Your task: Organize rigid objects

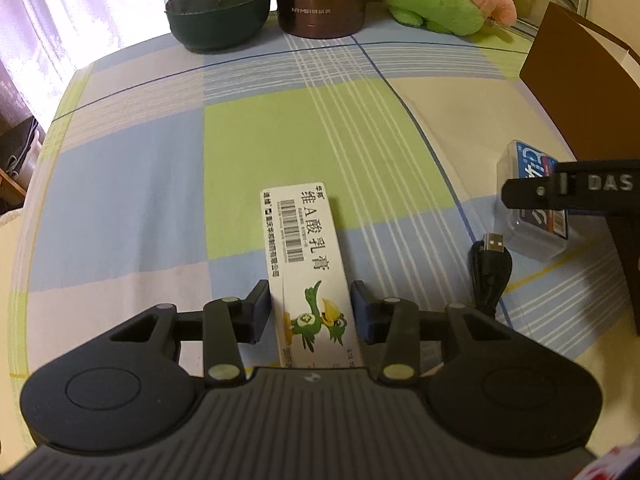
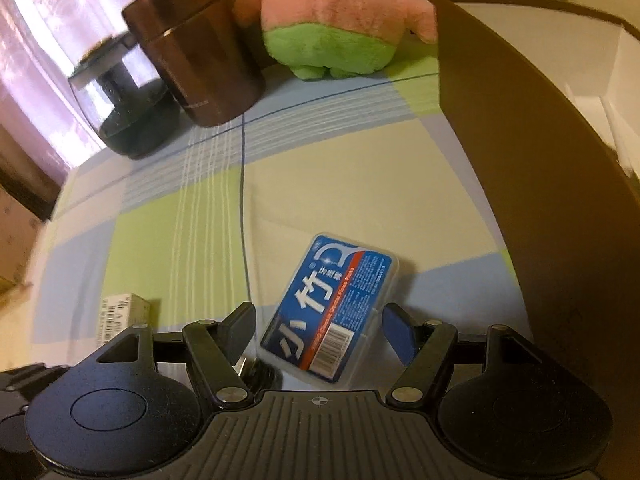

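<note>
Checked cloth (image 1: 260,128) below; my left tongs (image 1: 311,312) are gripping the "维A酸乳膏" carton (image 1: 308,268). My right tongs (image 2: 318,332) are hanging wide open around the blue floss case (image 2: 328,308), not touching.

Surface: a table under a checked cloth (image 1: 132,184) in blue, green and cream. Lying on it: a long white carton (image 1: 308,276) with a barcode and a green bird; a clear case with a blue label (image 2: 332,308) near a brown open box (image 2: 520,208); a coiled black USB cable (image 1: 490,268). Standing along the far edge: a dark-based clear jar (image 1: 218,12), a brown flask (image 1: 320,0), a pink-and-green plush toy (image 2: 332,28).
</note>
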